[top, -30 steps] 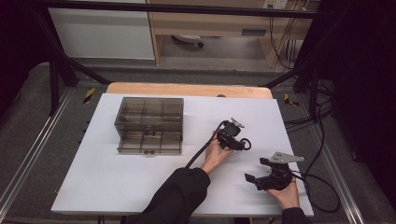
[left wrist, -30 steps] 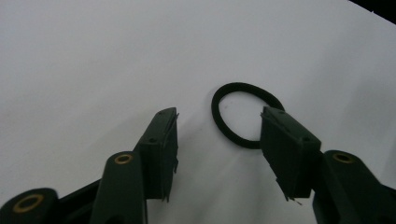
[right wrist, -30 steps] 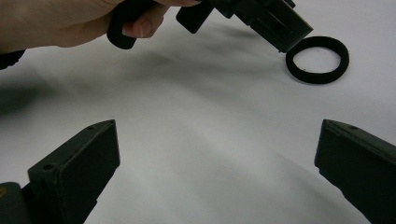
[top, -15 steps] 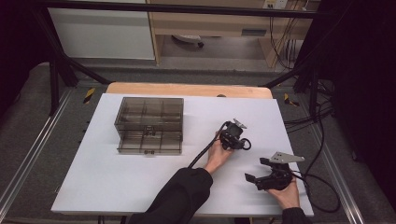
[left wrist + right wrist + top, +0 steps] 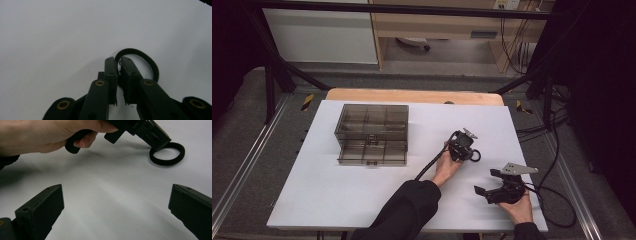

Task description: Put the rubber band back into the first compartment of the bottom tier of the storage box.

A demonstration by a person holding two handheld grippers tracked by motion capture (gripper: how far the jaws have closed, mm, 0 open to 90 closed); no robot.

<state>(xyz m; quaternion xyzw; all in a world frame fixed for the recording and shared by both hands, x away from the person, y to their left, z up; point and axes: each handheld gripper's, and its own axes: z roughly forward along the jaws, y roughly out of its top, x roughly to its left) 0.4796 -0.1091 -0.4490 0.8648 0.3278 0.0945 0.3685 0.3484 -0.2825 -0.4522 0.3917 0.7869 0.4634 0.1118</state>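
Note:
A black elastic ring [image 5: 475, 156] lies on the white table [image 5: 362, 200], right of centre. My left gripper [image 5: 469, 151] points down at the ring's left edge, held by a hand whose dark sleeve reaches across from the bottom. In the left gripper view the jaws stand together at the tips [image 5: 119, 60], with the ring's [image 5: 151, 63] band pinched between them. My right gripper [image 5: 486, 189] rests lower right, open. In the right gripper view its gripper [image 5: 116, 188] has jaws spread wide over bare table, and beyond them are the ring [image 5: 167, 153] and the left gripper [image 5: 150, 132].
A smoky clear compartment box [image 5: 372, 121] stands at the table's left rear, with a matching tray [image 5: 372, 153] just in front of it. Cables trail off the table's right edge [image 5: 552, 165]. A wooden strip [image 5: 412, 95] runs along the far edge.
My left gripper has edged slightly right and nearer, down onto the ring. The right gripper has stayed where it was.

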